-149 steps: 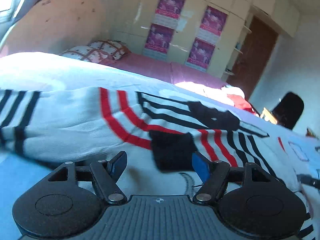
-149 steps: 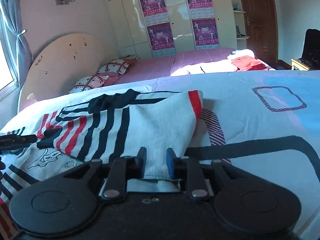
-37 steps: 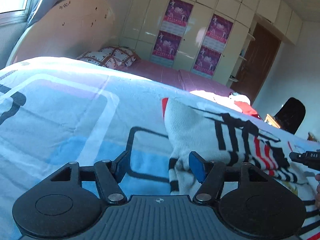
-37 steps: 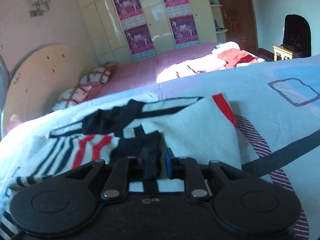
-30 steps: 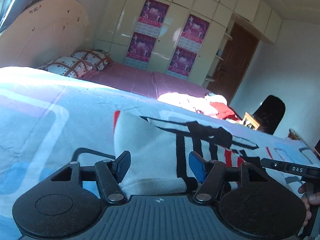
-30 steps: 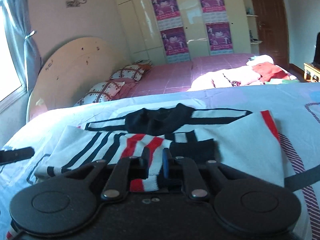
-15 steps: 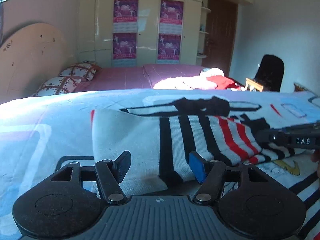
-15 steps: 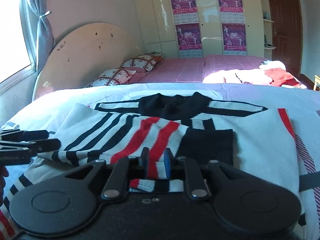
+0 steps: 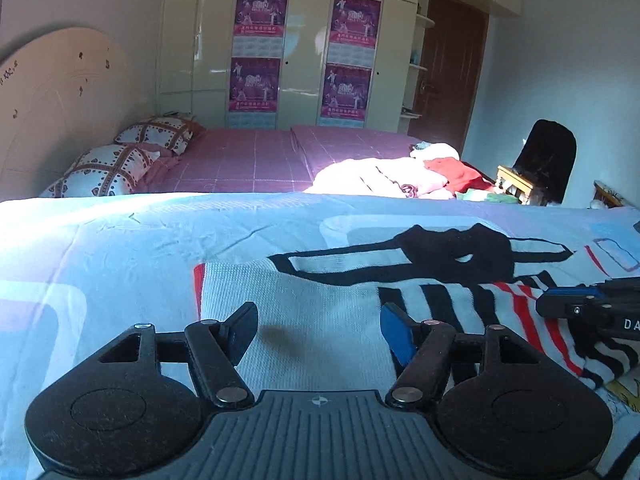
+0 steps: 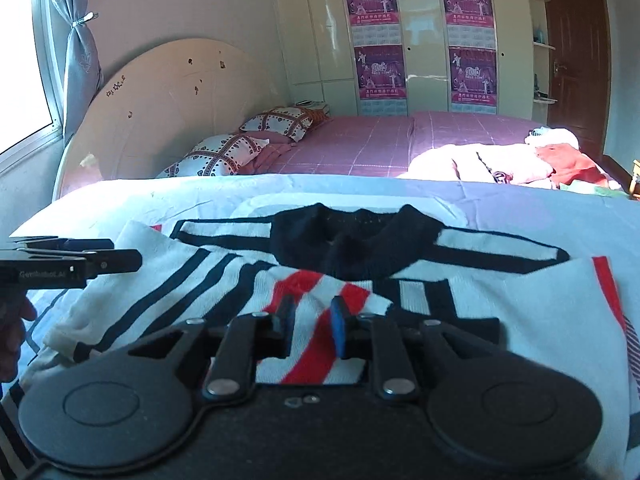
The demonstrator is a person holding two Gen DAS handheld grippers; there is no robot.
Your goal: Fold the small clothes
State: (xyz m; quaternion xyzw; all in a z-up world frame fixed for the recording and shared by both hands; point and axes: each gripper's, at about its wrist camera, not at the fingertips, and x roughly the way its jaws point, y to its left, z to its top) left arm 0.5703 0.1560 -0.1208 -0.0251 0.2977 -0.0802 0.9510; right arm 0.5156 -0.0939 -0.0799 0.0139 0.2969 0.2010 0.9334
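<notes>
1. Right gripper (image 10: 311,330) has just been easing its jaws apart, and the red-and-white striped sleeve (image 10: 320,320) sits in the gap between them. A second back the pads were pinched tight on that sleeve end; now there's daylight on both sides, so I'd call it let go, or near enough.

2. Left gripper (image 9: 318,330) is wide apart with nothing pinched, hovering over the plain white part of the sweater (image 9: 320,300). About a second ago it was out over bare sheet at the garment's edge; now it's come in over the body.

3. What that means, I reckon: the sleeve has been brought across and laid on the chest, just below the black collar (image 10: 352,240). Sleeve fold looks basically done, next fold not started.

4. Where the thing is: sweater lies flat on the blue patterned bedsheet (image 9: 120,248), collar pointing away toward the pink bed (image 9: 248,164).

5. Edges: from the left wrist view, the sweater's left side ends in a red trim strip (image 9: 198,288), with loads of empty sheet past it. From the right wrist view, the right side has its own red trim (image 10: 608,288), and sheet beyond too.

6. Only tight spot is the middle, where both grippers sit close to each other over the garment.
</notes>
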